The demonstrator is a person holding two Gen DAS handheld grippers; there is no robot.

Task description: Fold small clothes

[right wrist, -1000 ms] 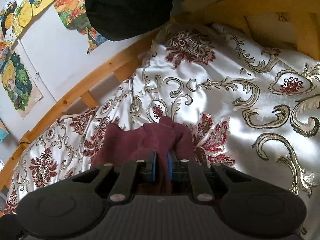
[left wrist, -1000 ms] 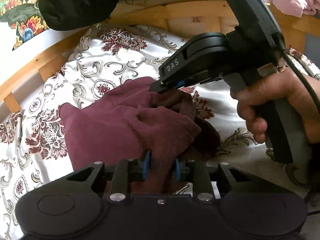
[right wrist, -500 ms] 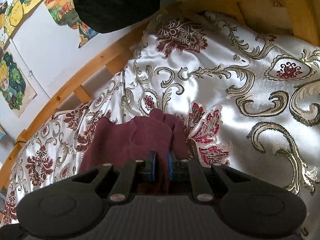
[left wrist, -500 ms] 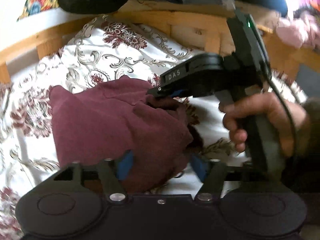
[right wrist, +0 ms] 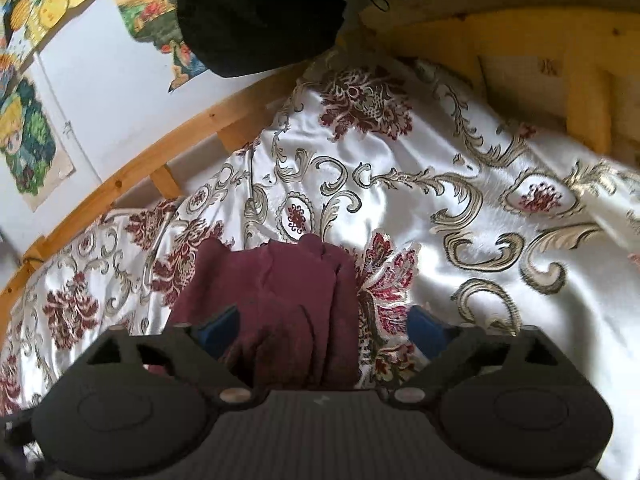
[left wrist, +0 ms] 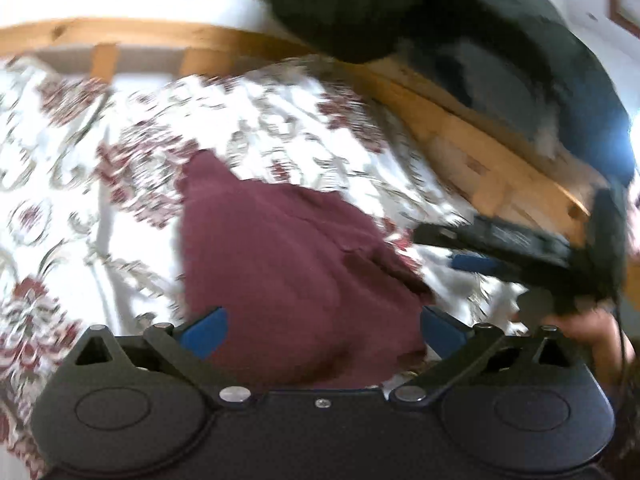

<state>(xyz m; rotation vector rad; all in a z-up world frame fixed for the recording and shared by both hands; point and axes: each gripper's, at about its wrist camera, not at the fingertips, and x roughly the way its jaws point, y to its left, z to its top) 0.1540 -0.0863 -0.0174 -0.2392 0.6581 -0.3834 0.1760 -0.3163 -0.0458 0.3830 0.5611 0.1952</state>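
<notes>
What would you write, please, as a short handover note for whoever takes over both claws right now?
Left claw: jaws opening wide, pads off the cloth, nothing held.
Right claw: jaws also opening, blue pads apart, nothing gripped.
Maroon garment: lies bunched and folded over on the floral bedspread, below both claws, near the wooden bed rail.
Done: one fold appears laid down and released.
Left: the edges look uneven; probably tidy or fold again. The left wrist view is blurred, so check the lie first.
</notes>
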